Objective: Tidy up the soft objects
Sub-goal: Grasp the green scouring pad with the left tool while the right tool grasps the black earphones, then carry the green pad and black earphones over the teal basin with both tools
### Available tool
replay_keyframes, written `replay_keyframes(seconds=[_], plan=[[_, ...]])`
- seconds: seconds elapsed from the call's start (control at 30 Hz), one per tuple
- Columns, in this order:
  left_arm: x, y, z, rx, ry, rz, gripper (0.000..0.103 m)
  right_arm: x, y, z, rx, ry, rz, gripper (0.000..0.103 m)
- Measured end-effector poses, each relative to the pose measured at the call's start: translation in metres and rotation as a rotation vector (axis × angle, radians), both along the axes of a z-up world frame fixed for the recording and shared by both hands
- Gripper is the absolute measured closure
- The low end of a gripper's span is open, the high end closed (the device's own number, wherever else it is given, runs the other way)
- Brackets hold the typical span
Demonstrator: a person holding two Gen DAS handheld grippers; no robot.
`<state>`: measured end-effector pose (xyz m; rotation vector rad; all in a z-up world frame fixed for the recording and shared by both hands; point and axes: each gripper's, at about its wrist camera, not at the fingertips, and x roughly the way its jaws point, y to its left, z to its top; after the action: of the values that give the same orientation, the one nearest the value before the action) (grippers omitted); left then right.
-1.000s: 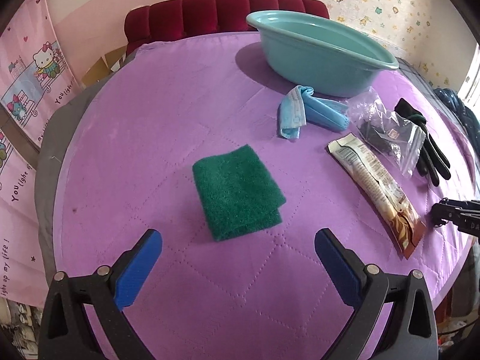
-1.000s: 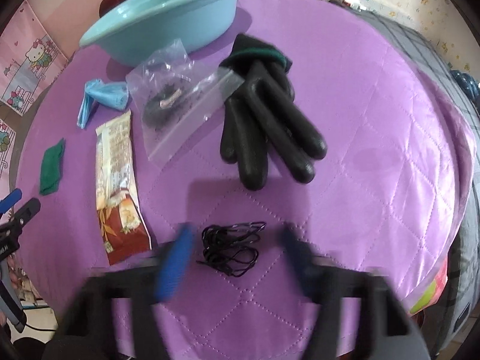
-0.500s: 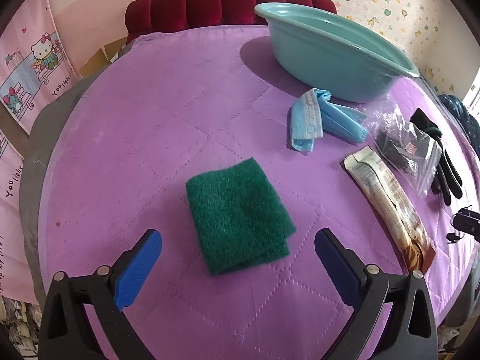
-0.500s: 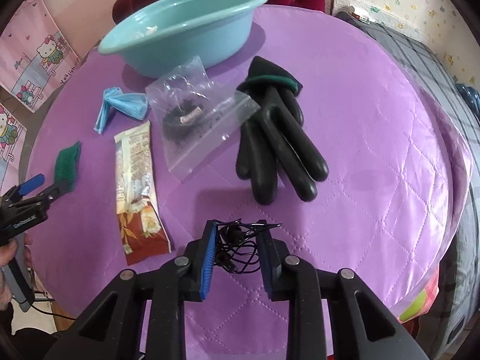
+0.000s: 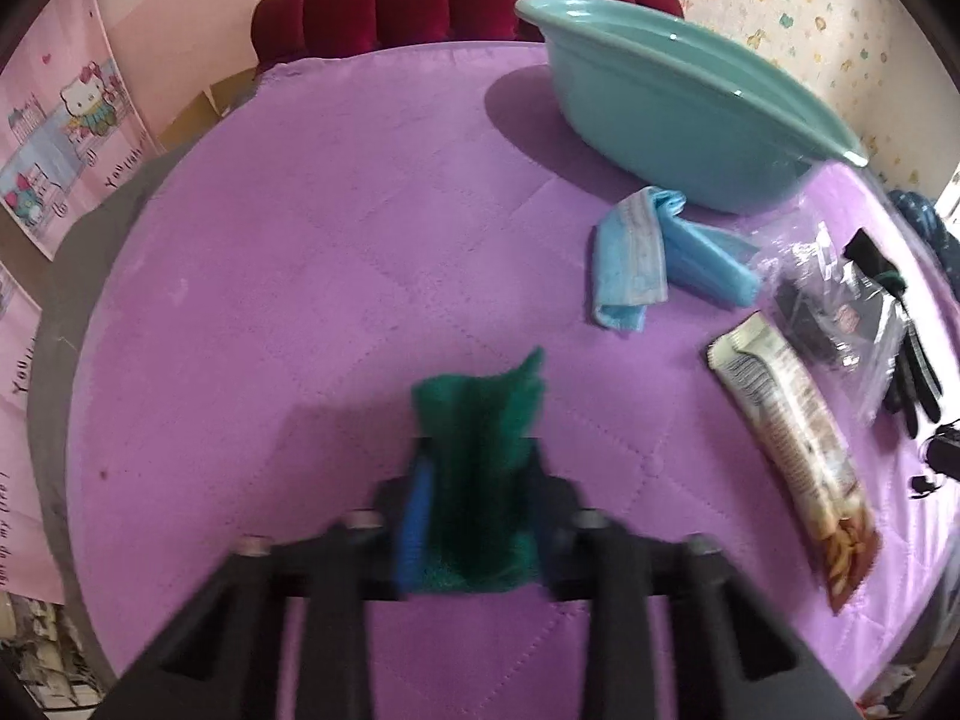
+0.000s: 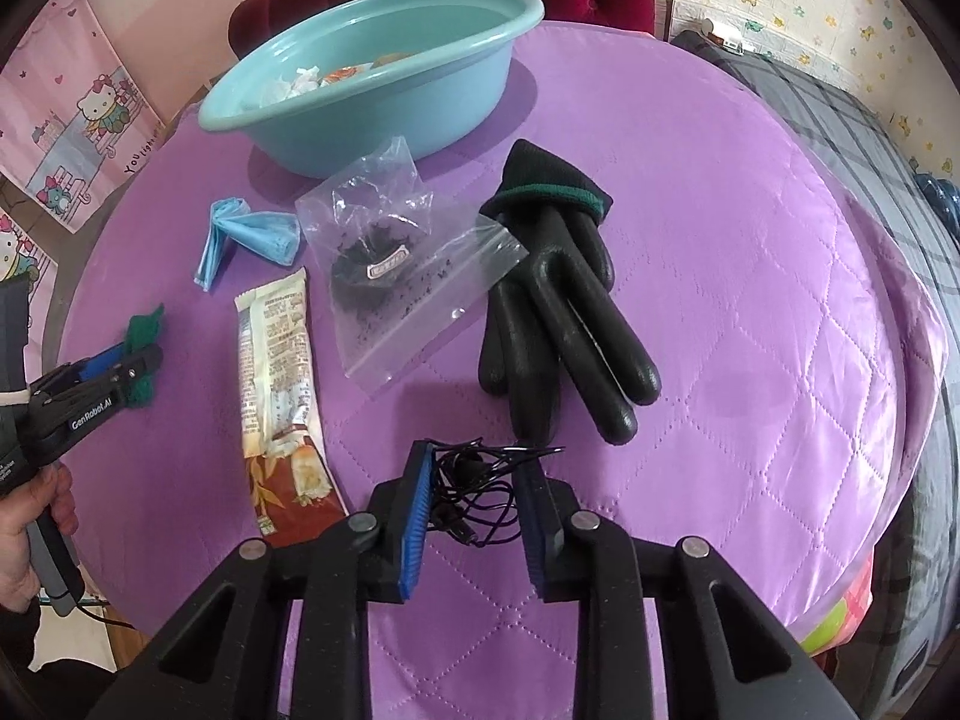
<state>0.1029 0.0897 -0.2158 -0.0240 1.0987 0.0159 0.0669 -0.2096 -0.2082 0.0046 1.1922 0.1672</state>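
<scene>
My left gripper (image 5: pixel 474 468) is shut on a green scouring cloth (image 5: pixel 480 420), bunched up between the pads above the purple table cover (image 5: pixel 300 240); it also shows in the right wrist view (image 6: pixel 141 330). My right gripper (image 6: pixel 477 480) is shut on a tangle of black cord (image 6: pixel 474 486), lifted just above the cover. A teal basin (image 6: pixel 384 54) stands at the back and holds some crumpled items. A blue face mask (image 5: pixel 648 258), a black glove (image 6: pixel 558 300), a clear zip bag (image 6: pixel 396 252) and a snack wrapper (image 6: pixel 279 390) lie on the cover.
A red tufted headboard (image 5: pixel 450 6) stands behind the table. Pink cartoon posters (image 5: pixel 54 138) hang at the left. The table's right edge drops to a grey checked cloth (image 6: pixel 870 138). The person's hand (image 6: pixel 30 528) holds the left gripper at the left edge.
My left gripper has closed on the green cloth and bunched it up. My right gripper, shut on the black cord, has risen a little and moved towards the basin.
</scene>
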Motion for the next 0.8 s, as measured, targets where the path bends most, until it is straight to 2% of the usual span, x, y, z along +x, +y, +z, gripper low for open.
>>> replay_keyframes(seconds=[0.8], plan=[[-0.033,-0.026,0.058,-0.03,-0.01,-0.006,0.09,0.012,0.003,0.037,0.015,-0.016,0.106,0.075]])
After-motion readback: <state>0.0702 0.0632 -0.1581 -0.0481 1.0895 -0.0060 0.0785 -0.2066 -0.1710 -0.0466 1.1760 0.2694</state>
